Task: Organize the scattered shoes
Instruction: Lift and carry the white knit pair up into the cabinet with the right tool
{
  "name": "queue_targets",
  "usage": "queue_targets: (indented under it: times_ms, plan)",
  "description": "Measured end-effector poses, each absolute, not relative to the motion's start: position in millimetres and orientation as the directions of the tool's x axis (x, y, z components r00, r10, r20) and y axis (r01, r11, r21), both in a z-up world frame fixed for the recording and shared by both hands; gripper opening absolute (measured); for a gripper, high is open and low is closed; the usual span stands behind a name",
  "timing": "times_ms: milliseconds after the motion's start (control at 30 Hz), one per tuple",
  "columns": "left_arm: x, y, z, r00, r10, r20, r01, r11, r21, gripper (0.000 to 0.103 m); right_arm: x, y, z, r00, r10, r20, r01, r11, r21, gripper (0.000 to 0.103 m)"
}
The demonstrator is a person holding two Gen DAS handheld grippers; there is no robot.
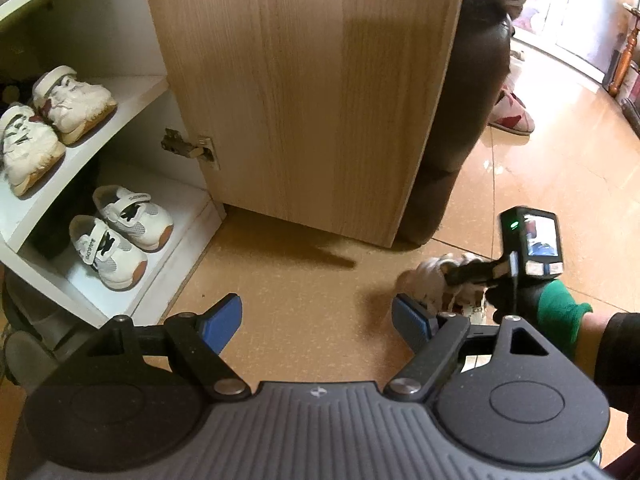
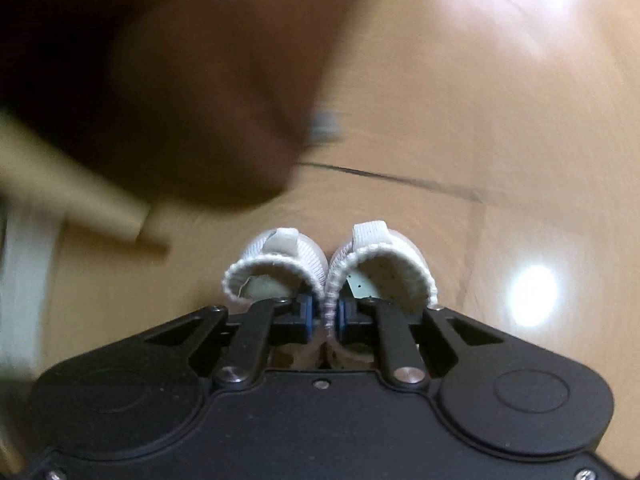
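A: What is the right gripper (image 2: 330, 316) doing?

B: It is pinching a pair of small white shoes (image 2: 326, 268) together, its blue pads closed narrow on the two inner collars where the shoes are touching. The shoes are sitting at twelve o'clock from the gripper body, over the tan tiled floor (image 2: 480, 120). That view is blurring, so the dark brown mass at ten o'clock is not readable.

A: And the left one?

B: The left gripper (image 1: 318, 318) is standing wide with nothing between its blue pads, hovering over bare floor. From its view, the gloved right hand (image 1: 532, 300) is showing at three o'clock, with the white shoes just beside it.

A: Where are the other shoes?

B: In the open white cabinet (image 1: 132, 264) at nine to ten o'clock. A white strapped pair (image 1: 120, 236) is resting on the bottom shelf, a cream pair (image 1: 52, 120) on the shelf above. The wooden door (image 1: 304, 92) is standing open at twelve o'clock, and a red and white shoe (image 1: 514, 114) is lying on the floor at two o'clock.
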State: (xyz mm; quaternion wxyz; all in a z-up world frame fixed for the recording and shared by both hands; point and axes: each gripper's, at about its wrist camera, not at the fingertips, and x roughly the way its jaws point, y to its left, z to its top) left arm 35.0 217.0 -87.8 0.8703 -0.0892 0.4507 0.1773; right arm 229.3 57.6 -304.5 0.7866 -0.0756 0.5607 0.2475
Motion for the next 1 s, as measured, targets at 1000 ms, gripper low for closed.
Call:
queue_targets:
  times_ms: [1000]
  plan:
    - [29, 221, -72, 0.571, 0.242, -0.785, -0.406, 0.914, -0.014, 0.082, 197, 59, -283, 0.184, 0.363, -0.914, -0.628, 0.759, 0.175, 0.01]
